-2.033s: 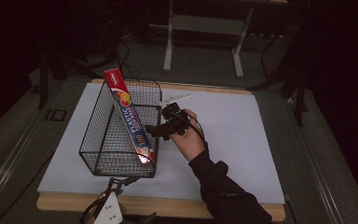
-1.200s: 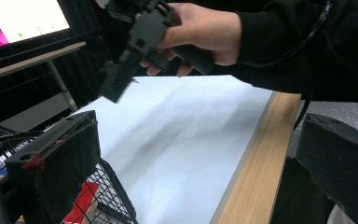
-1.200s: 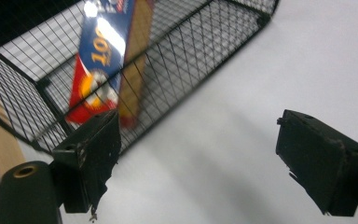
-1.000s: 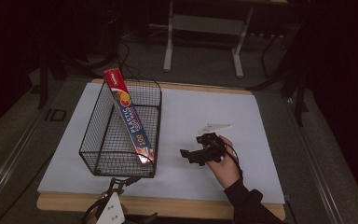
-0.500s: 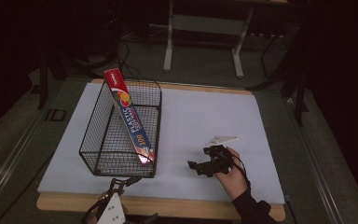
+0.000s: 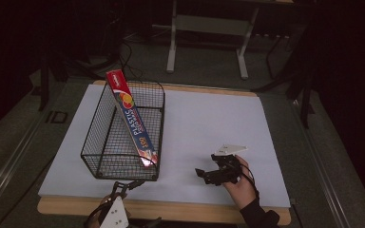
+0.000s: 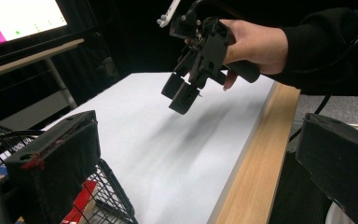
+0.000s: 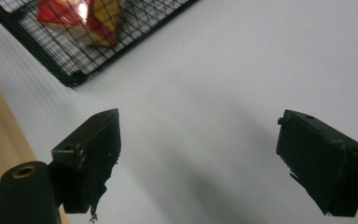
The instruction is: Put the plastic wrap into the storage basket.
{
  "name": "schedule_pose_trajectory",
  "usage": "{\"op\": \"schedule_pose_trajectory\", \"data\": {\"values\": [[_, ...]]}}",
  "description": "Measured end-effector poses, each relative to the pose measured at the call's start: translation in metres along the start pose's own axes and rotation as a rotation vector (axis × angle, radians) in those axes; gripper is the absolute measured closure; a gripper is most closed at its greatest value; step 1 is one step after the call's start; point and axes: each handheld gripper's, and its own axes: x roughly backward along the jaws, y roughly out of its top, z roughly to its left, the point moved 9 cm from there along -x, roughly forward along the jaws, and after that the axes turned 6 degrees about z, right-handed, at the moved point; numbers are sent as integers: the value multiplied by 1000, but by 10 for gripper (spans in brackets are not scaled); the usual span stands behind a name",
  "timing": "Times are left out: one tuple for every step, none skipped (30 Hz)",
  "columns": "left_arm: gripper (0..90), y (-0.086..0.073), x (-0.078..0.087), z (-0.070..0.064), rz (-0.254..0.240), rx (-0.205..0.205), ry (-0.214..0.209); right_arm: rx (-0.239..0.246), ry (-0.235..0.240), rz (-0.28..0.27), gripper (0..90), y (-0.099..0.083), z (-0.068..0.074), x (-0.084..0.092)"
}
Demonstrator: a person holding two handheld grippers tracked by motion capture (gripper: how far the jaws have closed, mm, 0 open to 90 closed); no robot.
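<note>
We hold the right gripper (image 6: pixel 200 174) just above the white sheet (image 6: pixel 209 118), to the right of the wire basket (image 6: pixel 100 137), with its jaws spread wide and nothing between them. The plastic wrap box (image 6: pixel 132 118) leans tilted inside the basket, lower end at the near right corner. The left gripper (image 6: pixel 126 185) sits at the table's near edge by the basket, jaws apart and empty.

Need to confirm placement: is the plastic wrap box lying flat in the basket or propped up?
Propped up: the plastic wrap box leans across the wire basket, top end above the rim.
</note>
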Motion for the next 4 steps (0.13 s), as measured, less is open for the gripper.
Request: {"op": "schedule_pose_trajectory", "data": {"values": [[1, 0, 0, 0, 1, -2, -1, 2, -2, -2, 139, 0, -1, 0], [1, 0, 0, 0, 2, -2, -1, 8, -5, -6, 139, 0, -1, -1], [1, 0, 0, 0, 3, -3, -1, 12, -12, -4, 139, 0, -2, -1], [1, 0, 0, -1, 4, -3, -2, 16, -17, -2, 139, -1, -2, -2]]}}
